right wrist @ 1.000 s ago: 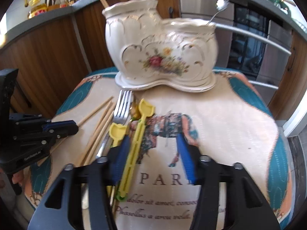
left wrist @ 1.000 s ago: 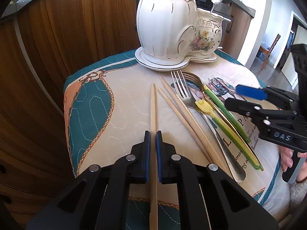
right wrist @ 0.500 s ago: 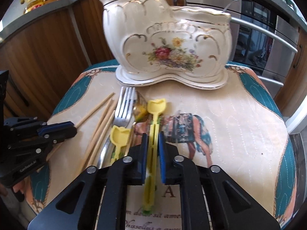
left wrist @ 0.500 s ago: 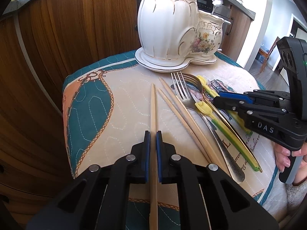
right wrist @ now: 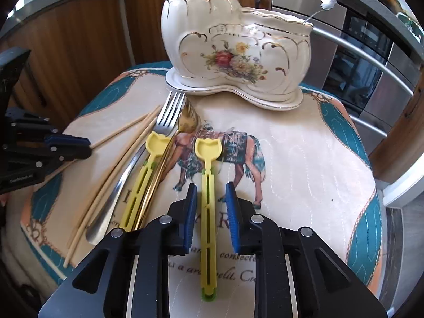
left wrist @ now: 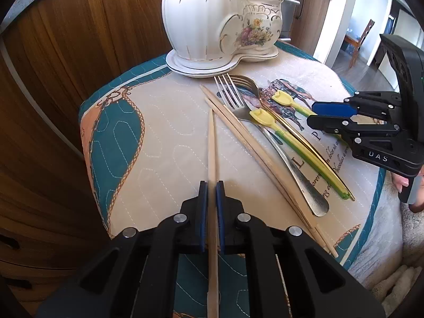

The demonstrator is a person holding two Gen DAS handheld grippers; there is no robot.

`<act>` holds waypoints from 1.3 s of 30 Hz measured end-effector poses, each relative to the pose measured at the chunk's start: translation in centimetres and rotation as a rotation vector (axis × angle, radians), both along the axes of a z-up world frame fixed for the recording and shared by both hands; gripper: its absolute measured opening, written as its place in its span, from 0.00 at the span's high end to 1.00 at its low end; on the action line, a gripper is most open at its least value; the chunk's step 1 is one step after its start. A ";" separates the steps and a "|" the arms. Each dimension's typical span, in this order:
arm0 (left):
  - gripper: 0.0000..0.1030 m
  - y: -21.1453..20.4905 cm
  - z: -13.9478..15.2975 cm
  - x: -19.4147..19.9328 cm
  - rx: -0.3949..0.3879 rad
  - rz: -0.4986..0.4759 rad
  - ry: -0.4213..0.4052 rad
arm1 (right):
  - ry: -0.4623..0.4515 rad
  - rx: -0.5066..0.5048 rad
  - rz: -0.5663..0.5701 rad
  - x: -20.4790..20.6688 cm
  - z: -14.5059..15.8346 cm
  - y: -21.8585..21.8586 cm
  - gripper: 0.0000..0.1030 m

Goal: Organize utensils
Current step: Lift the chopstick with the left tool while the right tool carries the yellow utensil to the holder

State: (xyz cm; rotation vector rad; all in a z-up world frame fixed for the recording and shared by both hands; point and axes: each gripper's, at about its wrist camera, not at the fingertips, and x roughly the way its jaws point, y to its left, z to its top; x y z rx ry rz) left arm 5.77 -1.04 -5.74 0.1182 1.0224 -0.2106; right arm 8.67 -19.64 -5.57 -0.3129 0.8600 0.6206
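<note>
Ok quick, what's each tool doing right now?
Left tool: shut on a wooden chopstick.
Right tool: open, fingers either side of a yellow plastic spoon, not squeezing it.

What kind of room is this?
Probably a home kitchen: a built-in oven sits behind the table, wooden cabinets stand alongside, and a flowery ceramic utensil holder waits by a fork and chopsticks.

Right gripper open, straddling yellow spoon; ceramic holder beyond.

The chopstick runs off the bottom edge, its near end unseen.
</note>
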 end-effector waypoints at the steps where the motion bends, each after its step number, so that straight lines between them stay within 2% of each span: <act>1: 0.92 -0.1 0.0 0.1 0.005 -0.002 0.004 | 0.001 -0.002 0.001 0.1 0.0 0.1 0.76; 4: 0.89 -0.4 0.1 0.6 0.020 -0.017 0.023 | -0.015 -0.011 0.010 0.0 -0.1 0.7 0.77; 7: 0.86 -0.5 0.0 0.7 0.019 -0.030 0.019 | -0.014 0.016 0.005 0.0 -0.1 0.4 0.90; 11: 0.94 0.2 -0.1 0.7 -0.007 -0.009 -0.002 | -0.028 0.043 -0.012 -0.1 0.3 -0.1 0.90; 16: 0.94 1.7 0.3 -0.1 -0.053 0.006 -0.040 | -0.085 0.136 -0.035 -0.5 2.2 -1.5 0.90; 20: 0.94 3.4 2.0 -0.8 -0.113 0.043 -0.131 | -0.140 0.253 -0.058 -0.7 4.1 -2.5 0.90; 24: 0.94 5.2 4.9 -1.4 -0.210 0.081 -0.281 | -0.195 0.346 -0.096 -0.9 5.5 -3.6 0.90; 26: 0.94 5.4 6.2 -1.5 -0.234 0.086 -0.340 | -0.226 0.386 -0.115 -0.7 6.2 -4.1 0.90; 30: 0.94 5.2 8.7 0.4 -0.261 0.094 -0.438 | -0.292 0.466 -0.157 0.3 8.7 -5.0 0.90; 33: 0.94 6.1 10.7 2.2 -0.334 0.109 -0.508 | -0.346 0.526 -0.178 1.7 10.7 -5.0 0.90; 39: 0.94 6.1 13.8 6.8 -0.410 0.124 -0.620 | -0.374 0.604 -0.214 6.2 12.7 -3.8 0.90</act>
